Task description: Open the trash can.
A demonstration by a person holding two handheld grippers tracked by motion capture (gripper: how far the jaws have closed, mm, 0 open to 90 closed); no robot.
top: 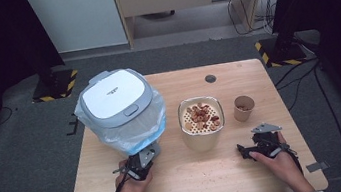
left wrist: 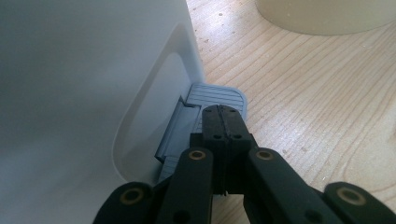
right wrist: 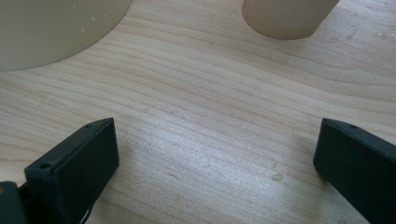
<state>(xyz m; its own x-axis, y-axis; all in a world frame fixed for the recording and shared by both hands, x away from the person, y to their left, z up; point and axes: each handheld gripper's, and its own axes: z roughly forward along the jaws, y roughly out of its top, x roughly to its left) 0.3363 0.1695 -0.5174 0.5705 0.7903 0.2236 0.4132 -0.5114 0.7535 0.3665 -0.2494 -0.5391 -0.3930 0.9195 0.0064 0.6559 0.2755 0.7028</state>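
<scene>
On the wooden table [top: 229, 168], big white bin [top: 119, 108] with plastic bag, at the left. Beside it, bowl [top: 201, 122] of nuts, then small cup [top: 243, 108]. Left gripper [left wrist: 223, 116] squeezed together, tips on the bin's grey pedal [left wrist: 219, 95]. Right gripper [right wrist: 215, 158] wide apart, holding nothing.

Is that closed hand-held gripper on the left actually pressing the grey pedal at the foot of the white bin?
Cannot tell. In the left gripper view the shut left hand-held gripper overlaps the grey pedal of the bin, hiding any contact or gap.
</scene>
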